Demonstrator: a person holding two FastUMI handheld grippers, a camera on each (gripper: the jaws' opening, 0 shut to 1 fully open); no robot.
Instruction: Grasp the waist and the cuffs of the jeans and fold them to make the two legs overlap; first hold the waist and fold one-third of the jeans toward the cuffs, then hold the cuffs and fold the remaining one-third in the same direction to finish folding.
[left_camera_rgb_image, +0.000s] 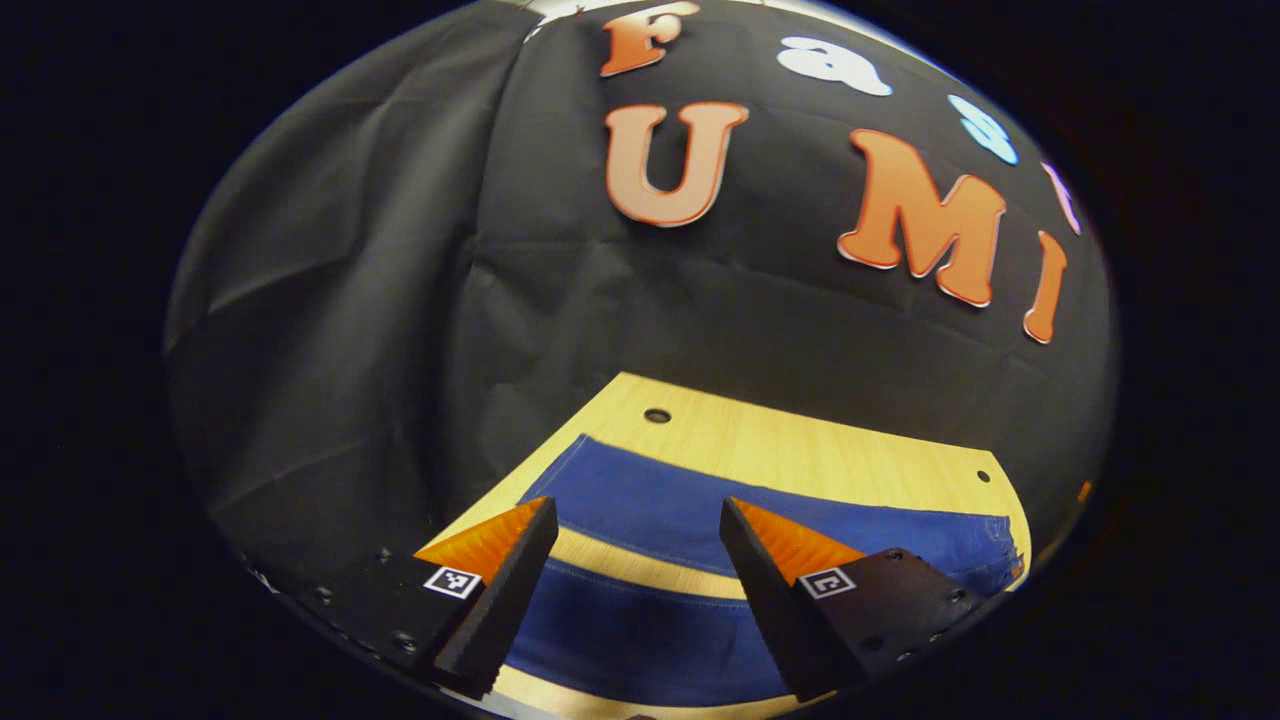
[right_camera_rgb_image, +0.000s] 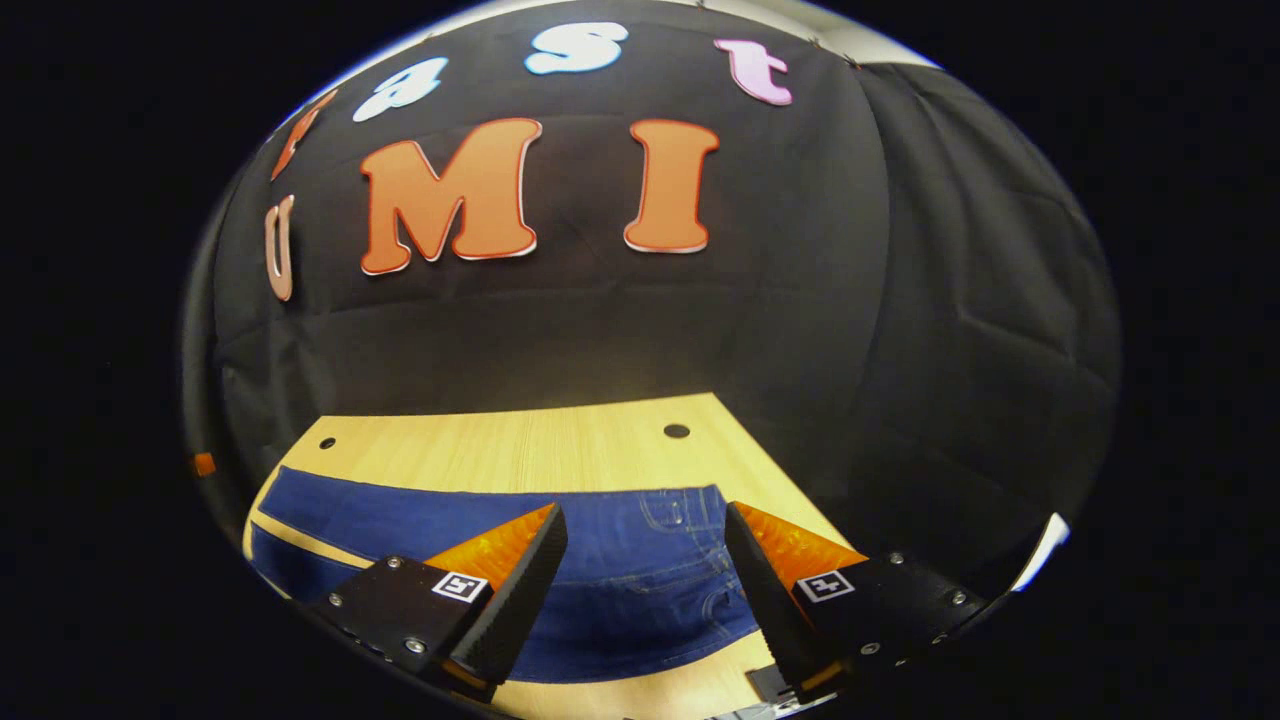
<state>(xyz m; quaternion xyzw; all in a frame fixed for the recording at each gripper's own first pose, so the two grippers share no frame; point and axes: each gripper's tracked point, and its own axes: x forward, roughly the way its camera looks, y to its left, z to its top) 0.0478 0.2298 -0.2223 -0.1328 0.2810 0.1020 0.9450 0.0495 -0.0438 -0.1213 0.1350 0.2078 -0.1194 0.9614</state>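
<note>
Lying flat on the light wooden table (left_camera_rgb_image: 800, 440), the blue jeans (left_camera_rgb_image: 660, 500) are spread out with both legs apart, a strip of bare wood showing between them. In the left gripper view, the far leg runs across the tabletop from the left toward the waist end at the right edge, and the near leg (left_camera_rgb_image: 640, 640) lies below it, closer to the camera. The left gripper (left_camera_rgb_image: 640, 530) hangs above the legs with its two fingers spread wide and nothing between them; it does not touch the cloth as far as the view shows. Two small round holes in the table sit beyond the jeans, one near the far left corner (left_camera_rgb_image: 657, 415) and one toward the right (left_camera_rgb_image: 983, 477).

In the right gripper view, the waist part of the jeans (right_camera_rgb_image: 650, 570), with its pockets and stitching, lies between and just beyond the fingers, and the legs stretch away to the left (right_camera_rgb_image: 400, 520). The right gripper (right_camera_rgb_image: 645, 535) is also released, its fingers held wide apart over the waist area and gripping nothing. Bare tabletop (right_camera_rgb_image: 520, 450) lies beyond the jeans, with a round hole (right_camera_rgb_image: 677, 431) near the far right corner. Black cloth wall (right_camera_rgb_image: 800, 320) rises behind the table.
</note>
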